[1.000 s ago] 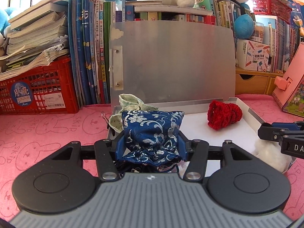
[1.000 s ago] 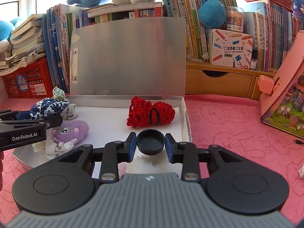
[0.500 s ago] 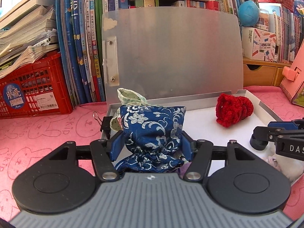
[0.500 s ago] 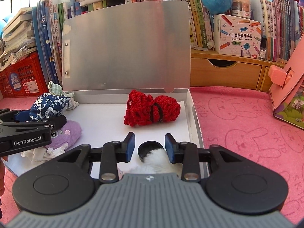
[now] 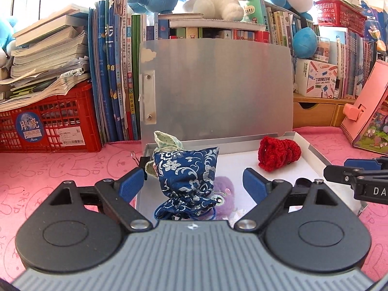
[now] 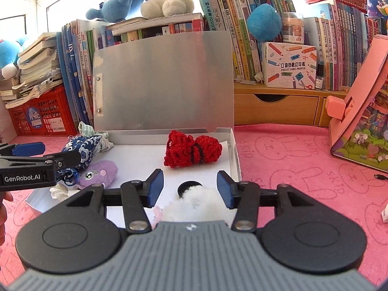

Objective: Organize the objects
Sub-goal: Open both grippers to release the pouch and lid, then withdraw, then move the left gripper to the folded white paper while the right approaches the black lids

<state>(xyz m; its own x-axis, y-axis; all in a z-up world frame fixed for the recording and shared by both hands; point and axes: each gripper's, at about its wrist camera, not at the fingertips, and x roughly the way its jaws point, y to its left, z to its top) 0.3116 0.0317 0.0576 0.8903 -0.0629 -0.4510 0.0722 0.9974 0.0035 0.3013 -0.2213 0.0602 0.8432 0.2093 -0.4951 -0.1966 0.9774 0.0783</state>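
**Both grippers spread over the box**

While the blue pouch (image 5: 186,177) sits free between its widely parted fingers, the left gripper (image 5: 191,181) hovers level over the box's (image 6: 232,150) left end, gripping nothing. The right gripper (image 6: 190,189), also spread wide and empty, hangs over the box's front right corner, above a black cap (image 6: 188,186) and white fluff (image 6: 194,206). The red knit (image 6: 192,151) lies at the box's back.

White fluffy toy (image 6: 194,206) partly hides what seems a black cap (image 6: 189,186).
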